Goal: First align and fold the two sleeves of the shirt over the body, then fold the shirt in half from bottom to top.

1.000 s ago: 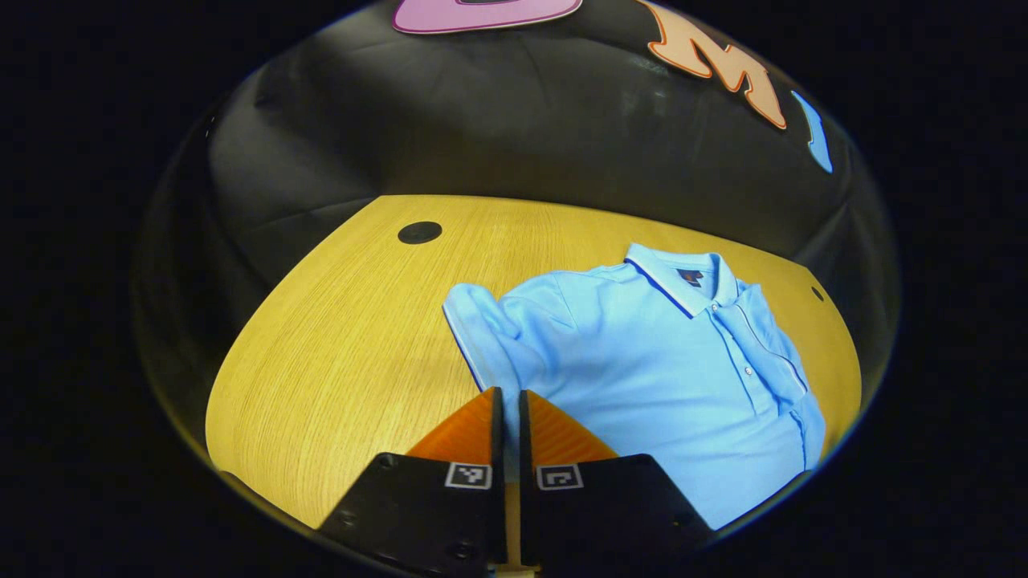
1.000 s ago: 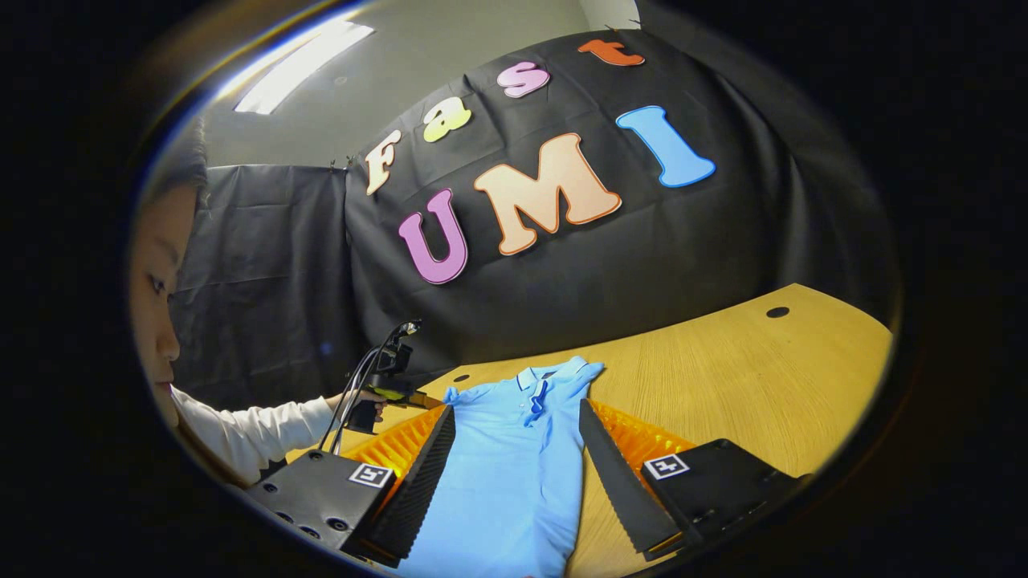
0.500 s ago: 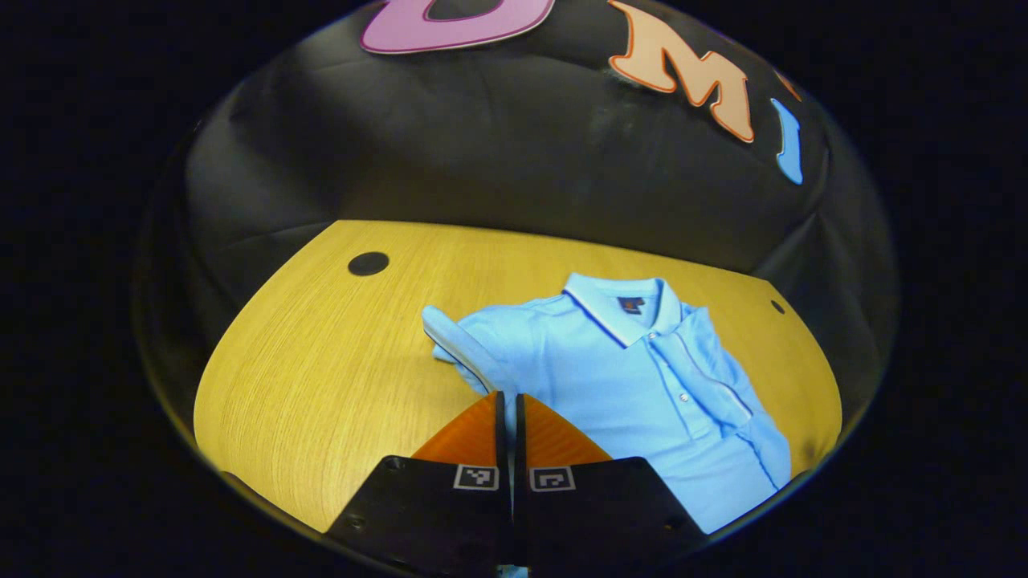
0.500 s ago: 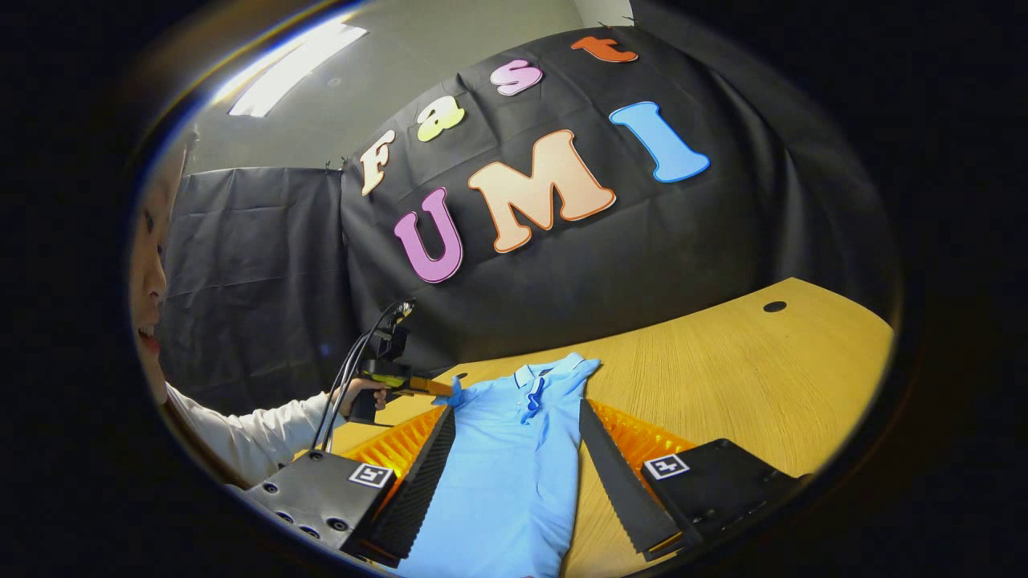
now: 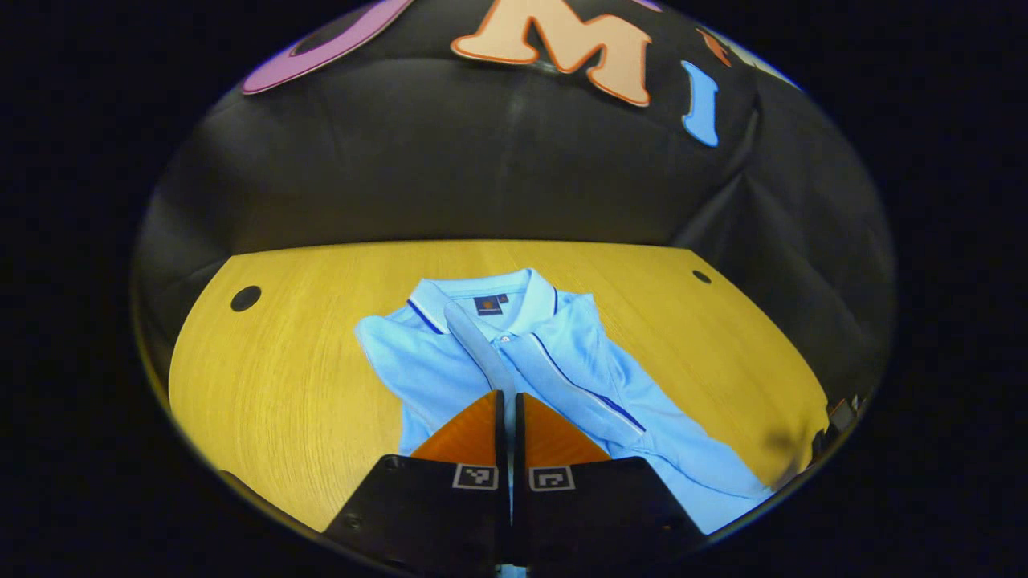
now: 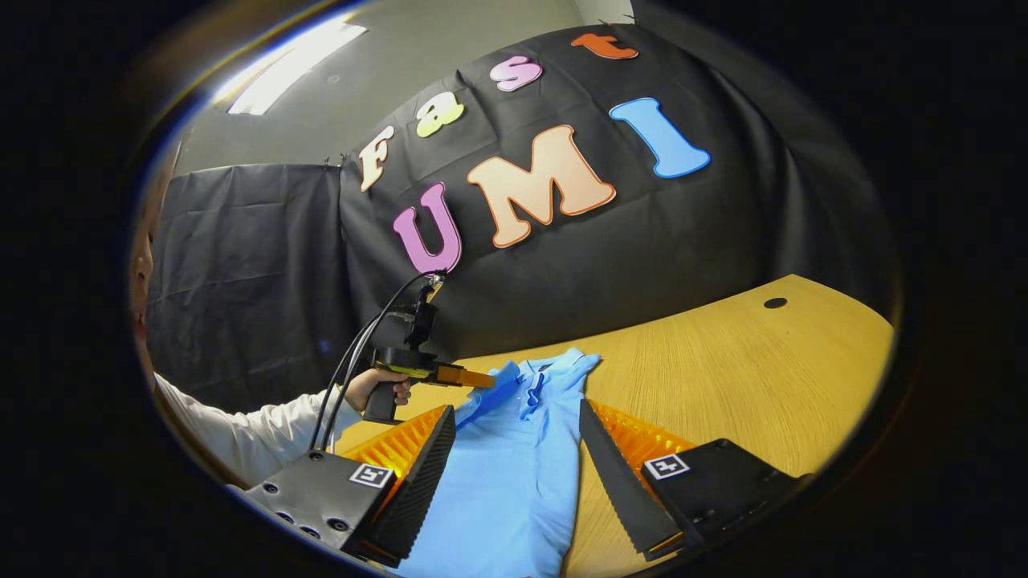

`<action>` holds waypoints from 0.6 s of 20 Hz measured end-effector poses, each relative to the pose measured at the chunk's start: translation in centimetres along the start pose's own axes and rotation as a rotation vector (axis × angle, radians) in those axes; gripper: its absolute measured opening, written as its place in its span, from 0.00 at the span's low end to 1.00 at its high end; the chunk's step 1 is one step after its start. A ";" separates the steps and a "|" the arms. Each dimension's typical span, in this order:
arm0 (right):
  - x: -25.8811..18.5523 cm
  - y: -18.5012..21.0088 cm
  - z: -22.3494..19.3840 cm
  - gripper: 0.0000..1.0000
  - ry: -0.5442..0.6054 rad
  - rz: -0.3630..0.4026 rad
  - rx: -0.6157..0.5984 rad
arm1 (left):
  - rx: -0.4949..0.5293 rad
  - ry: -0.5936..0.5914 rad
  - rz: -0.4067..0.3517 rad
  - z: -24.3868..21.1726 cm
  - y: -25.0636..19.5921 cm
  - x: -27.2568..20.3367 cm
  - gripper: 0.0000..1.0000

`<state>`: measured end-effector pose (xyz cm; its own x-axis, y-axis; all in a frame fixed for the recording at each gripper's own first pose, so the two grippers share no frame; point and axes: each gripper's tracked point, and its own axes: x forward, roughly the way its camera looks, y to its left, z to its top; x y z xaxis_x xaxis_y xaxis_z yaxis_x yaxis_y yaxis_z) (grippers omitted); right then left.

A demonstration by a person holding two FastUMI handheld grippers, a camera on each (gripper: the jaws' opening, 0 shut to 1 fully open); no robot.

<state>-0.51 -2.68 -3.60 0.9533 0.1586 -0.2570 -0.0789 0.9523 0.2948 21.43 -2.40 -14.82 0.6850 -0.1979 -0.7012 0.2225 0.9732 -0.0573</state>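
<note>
The left gripper [image 5: 507,395], at 6 o'clock in its view, pinches a sleeve [image 5: 480,345] over the shirt [image 5: 562,377] on the table [image 5: 281,385]. At 2 o'clock, the other sleeve already lies folded. The right gripper [image 6: 514,445] hangs spread wide over the hem; the bottom-to-top fold remains.

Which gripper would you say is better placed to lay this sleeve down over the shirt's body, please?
Left. The left gripper is shut on the sleeve, lifted above the polo shirt. The right gripper is open, holding nothing.
</note>
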 end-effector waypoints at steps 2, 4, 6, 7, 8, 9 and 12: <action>0.1 -0.2 -0.5 0.97 0.014 -0.010 -0.007 | 0.047 0.010 -0.004 -0.6 -1.1 0.6 0.00; 0.2 -0.3 -0.6 0.97 0.015 -0.017 -0.017 | 0.061 0.022 0.030 -1.0 -1.3 0.9 0.00; 0.4 -0.4 -0.8 0.97 0.020 -0.023 -0.019 | 0.065 -0.004 0.060 -0.5 -1.4 0.7 0.05; 0.4 -0.3 -1.0 0.97 0.027 -0.022 -0.015 | 0.081 -0.024 0.079 0.0 -1.3 0.4 0.09; 0.3 -0.2 -1.2 0.97 0.034 -0.022 -0.011 | 0.108 -0.042 0.092 0.3 -1.4 0.0 0.11; 0.3 -0.1 -1.3 0.97 0.040 -0.023 -0.012 | 0.138 -0.049 0.097 0.4 -1.7 -0.5 0.22; -0.4 -0.2 -1.9 0.97 0.054 -0.048 -0.036 | 0.194 -0.100 0.116 0.4 -2.6 -4.0 0.68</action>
<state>-1.41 -2.48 -5.32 0.9391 0.1259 -0.3199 -0.0454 0.9678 0.2477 18.43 -4.18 -11.60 0.7768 -0.1063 -0.6207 0.2610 0.9513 0.1637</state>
